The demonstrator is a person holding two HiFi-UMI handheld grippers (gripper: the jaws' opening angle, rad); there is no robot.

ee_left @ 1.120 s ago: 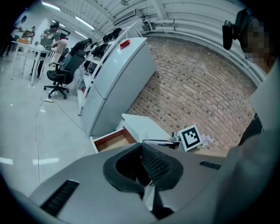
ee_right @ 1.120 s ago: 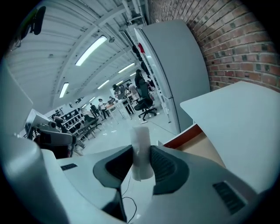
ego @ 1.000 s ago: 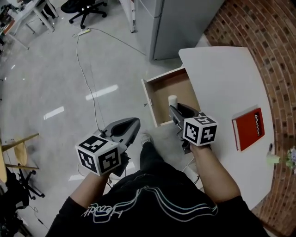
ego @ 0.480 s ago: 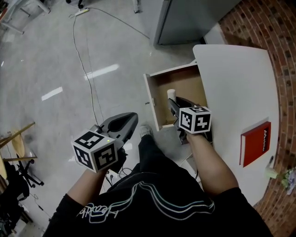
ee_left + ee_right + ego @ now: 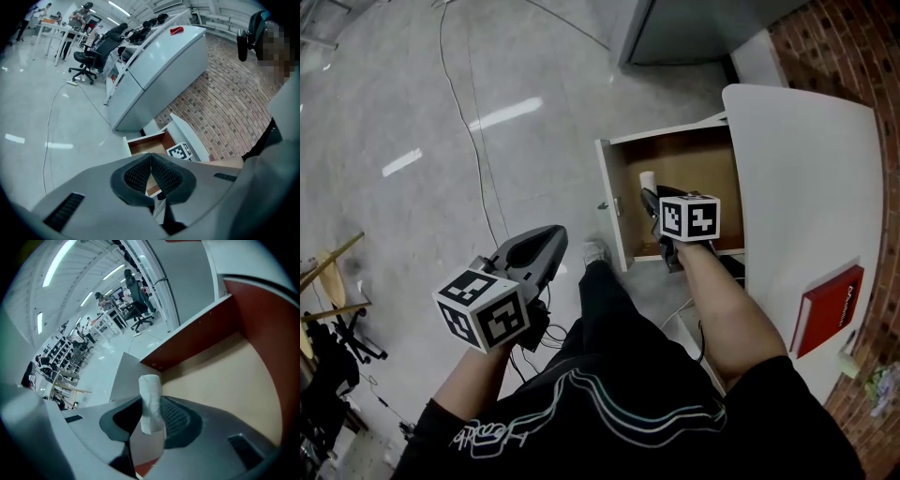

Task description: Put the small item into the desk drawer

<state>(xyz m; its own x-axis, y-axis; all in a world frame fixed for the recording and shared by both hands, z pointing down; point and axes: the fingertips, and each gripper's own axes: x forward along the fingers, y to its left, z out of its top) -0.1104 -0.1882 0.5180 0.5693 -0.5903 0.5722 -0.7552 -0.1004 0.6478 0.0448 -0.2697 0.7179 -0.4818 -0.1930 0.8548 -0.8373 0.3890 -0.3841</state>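
Head view reads little writing. The one red book [image 5: 828,309] lying on the white bench [image 5: 797,187] carries a line of white lettering along its cover, too small to make out. Each gripper's cube shows black-and-white square markers, with no words on them.

Counted: two grippers, one open drawer [image 5: 698,164], one book and one small white roll [image 5: 648,178].

The right gripper [image 5: 649,195] reaches into the drawer and is clenched on the white roll. In the right gripper view the right gripper [image 5: 151,420] pinches the white roll [image 5: 150,390] between its dark ribbed pads. The roll stands upright and its top pokes out past the jaw tips. Behind it lie the tan bottom of the drawer [image 5: 225,376] and its reddish-brown side wall. The roll hangs inside the drawer's outline, close to the white front panel. Whether it touches the drawer bottom cannot be told.

The left gripper [image 5: 555,239] hovers over the pale floor [image 5: 412,94], well apart from the drawer, beside the person's dark-clothed leg. In the left gripper view the left gripper [image 5: 151,159] has its jaws pressed together with nothing between them. Past them the drawer [image 5: 145,143] stands pulled out beside a brick wall [image 5: 220,93].

One thin cable [image 5: 473,122] trails across the floor.
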